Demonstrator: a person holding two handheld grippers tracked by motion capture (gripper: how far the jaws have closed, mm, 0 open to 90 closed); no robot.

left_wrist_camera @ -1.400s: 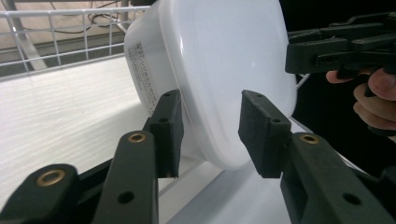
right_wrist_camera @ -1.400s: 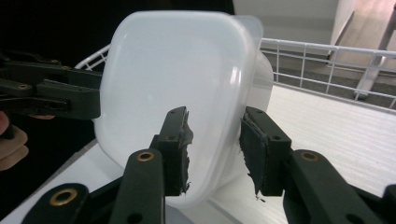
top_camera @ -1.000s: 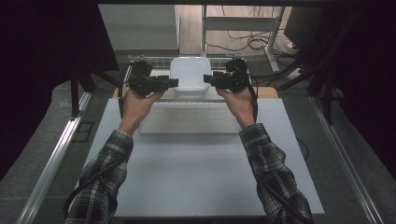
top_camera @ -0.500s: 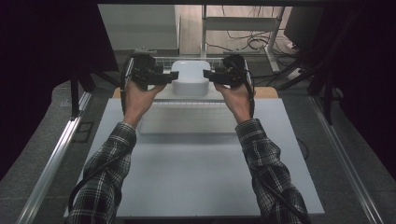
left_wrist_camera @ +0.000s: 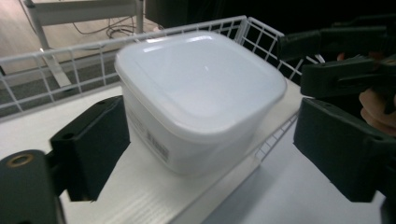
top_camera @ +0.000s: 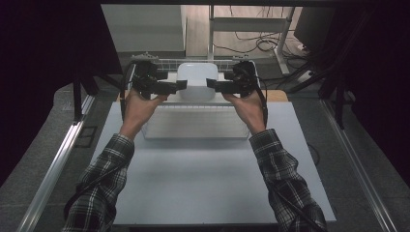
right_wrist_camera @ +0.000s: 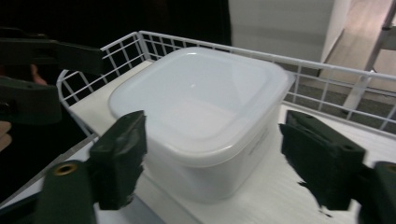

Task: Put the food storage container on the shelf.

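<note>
the person is holding one tool in each hand, and both are pointing inward at a white lidded container (top_camera: 196,81) from opposite sides. the left tool (top_camera: 180,85) is sitting at the container's left side and the right tool (top_camera: 211,83) at its right side, so the two are facing each other with the container between them. i think this placing is for lifting or steadying the container with both tools together, because it is too broad for one.

in the left gripper view the left tool (left_wrist_camera: 210,140) is standing wide, with the container (left_wrist_camera: 198,93) between its jaws but not pressed by them. in the right gripper view the right tool (right_wrist_camera: 212,158) is also standing wide, its jaws lying on both sides of the container (right_wrist_camera: 198,116) with a gap showing.

the container is resting in a white wire basket (top_camera: 145,62) at the far edge of the counter (top_camera: 203,179). its lid is sitting closed, so i cannot tell what is inside. the basket is carrying nothing else that i can see. a flat white tray (top_camera: 196,123) is lying on the counter just in front of the basket, and it is looking empty.
</note>
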